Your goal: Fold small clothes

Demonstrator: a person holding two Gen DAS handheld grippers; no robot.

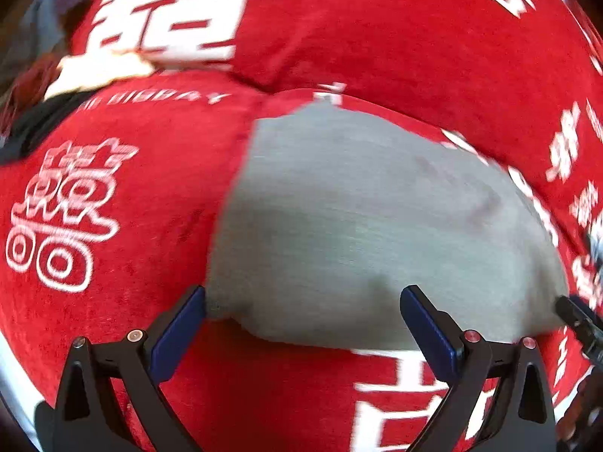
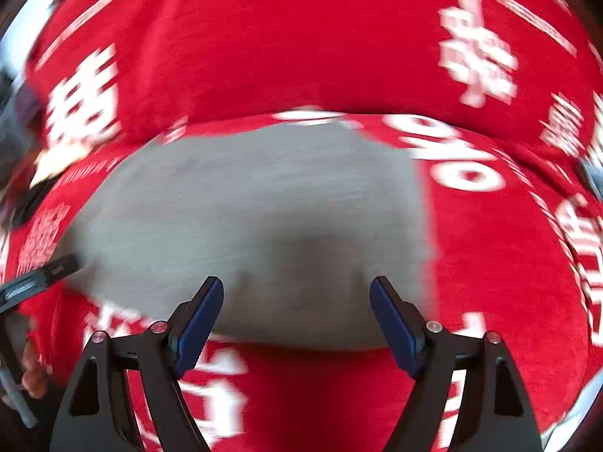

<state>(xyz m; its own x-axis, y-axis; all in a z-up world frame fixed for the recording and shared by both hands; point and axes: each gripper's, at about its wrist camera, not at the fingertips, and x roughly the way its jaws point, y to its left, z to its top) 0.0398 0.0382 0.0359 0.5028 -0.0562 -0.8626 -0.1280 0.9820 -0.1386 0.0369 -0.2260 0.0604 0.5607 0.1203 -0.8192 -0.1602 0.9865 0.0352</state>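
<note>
Left gripper (image 1: 302,301), right gripper (image 2: 296,292) jaws apart above grey cloth (image 1: 369,226).

Surface: red plush blanket (image 1: 377,37) with white printed characters, creased across the middle. Bright, even light.

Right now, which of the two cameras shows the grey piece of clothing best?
The left wrist view: the grey cloth is sharper there, with its left and near edges clear on the red blanket. The right wrist view shows it too, nearly whole, but smeared by motion blur.
</note>
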